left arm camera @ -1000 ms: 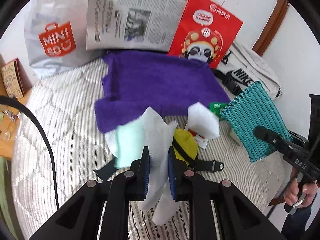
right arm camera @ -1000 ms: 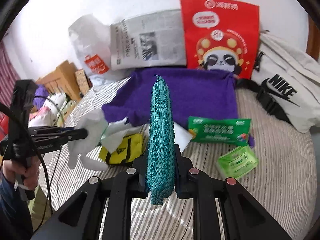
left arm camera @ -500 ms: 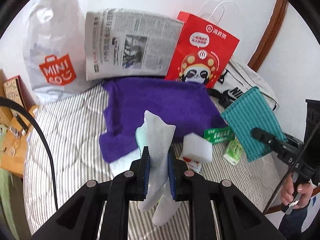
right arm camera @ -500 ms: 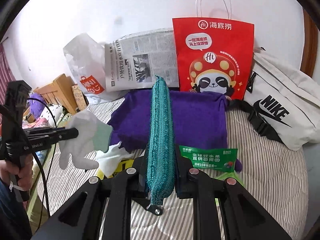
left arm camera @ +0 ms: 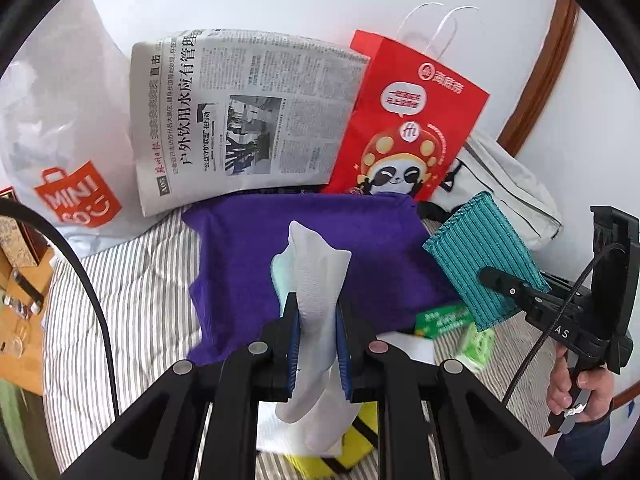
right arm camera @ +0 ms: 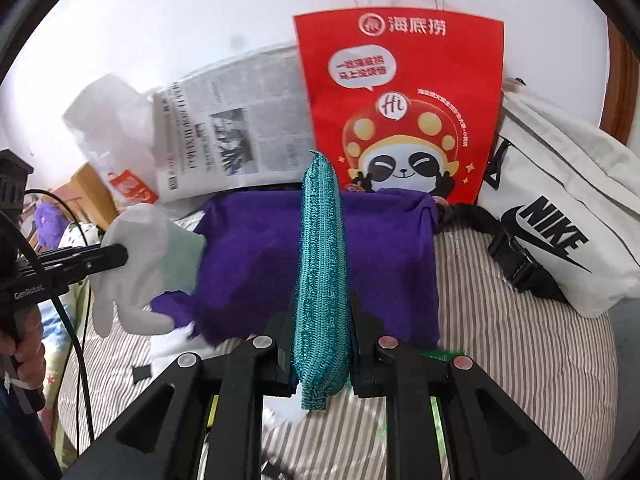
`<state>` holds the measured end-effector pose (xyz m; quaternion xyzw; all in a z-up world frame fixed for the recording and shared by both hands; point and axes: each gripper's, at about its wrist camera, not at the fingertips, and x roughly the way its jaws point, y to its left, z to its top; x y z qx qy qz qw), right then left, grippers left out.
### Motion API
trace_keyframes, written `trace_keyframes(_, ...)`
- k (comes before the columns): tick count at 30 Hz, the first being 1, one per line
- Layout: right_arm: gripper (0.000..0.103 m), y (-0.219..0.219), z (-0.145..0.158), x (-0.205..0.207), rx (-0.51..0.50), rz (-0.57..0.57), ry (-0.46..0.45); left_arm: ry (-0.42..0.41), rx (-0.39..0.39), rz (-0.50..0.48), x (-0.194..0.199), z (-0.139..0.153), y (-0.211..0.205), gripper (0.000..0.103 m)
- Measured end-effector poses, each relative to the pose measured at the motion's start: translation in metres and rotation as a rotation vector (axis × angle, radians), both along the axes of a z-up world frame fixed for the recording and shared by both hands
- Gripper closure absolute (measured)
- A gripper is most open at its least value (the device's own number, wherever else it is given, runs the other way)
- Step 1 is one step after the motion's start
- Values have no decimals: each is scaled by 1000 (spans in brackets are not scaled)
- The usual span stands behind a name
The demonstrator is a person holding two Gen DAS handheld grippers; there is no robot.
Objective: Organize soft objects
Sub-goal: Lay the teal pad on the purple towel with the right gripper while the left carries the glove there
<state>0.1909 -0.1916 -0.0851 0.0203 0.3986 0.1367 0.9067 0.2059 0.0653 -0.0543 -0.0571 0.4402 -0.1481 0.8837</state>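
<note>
Moved since 1 s ago: both grippers lifted and pushed forward toward purple towel (left arm camera: 320, 256)
Left gripper (left arm camera: 316, 344): clamped on white glove (left arm camera: 316, 280), airborne
Right gripper (right arm camera: 320, 344): clamped on teal cloth (right arm camera: 322, 264), edge-on, 12 o'clock
Next, my guess: lower each onto towel, flat, apart; release only after contact
Risk: glove fingers dangling, may fold under

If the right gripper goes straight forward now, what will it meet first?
Probably the purple towel on the bed; the right gripper, shut on the teal cloth, points at it. Depth is unclear.
</note>
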Motion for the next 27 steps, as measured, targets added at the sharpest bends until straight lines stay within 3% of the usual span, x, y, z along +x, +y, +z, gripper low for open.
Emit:
trace_keyframes(13, 85, -1, -38, 92, 25, -69, 74, 39, -11, 17, 92, -38, 6, 87)
trace_keyframes(21, 85, -1, -73, 129, 60, -85, 139, 76, -52, 23, 123, -68, 8, 87)
trace_keyframes(27, 84, 0, -82, 143, 46, -96, 149, 87, 16, 20, 132, -91, -3, 87)
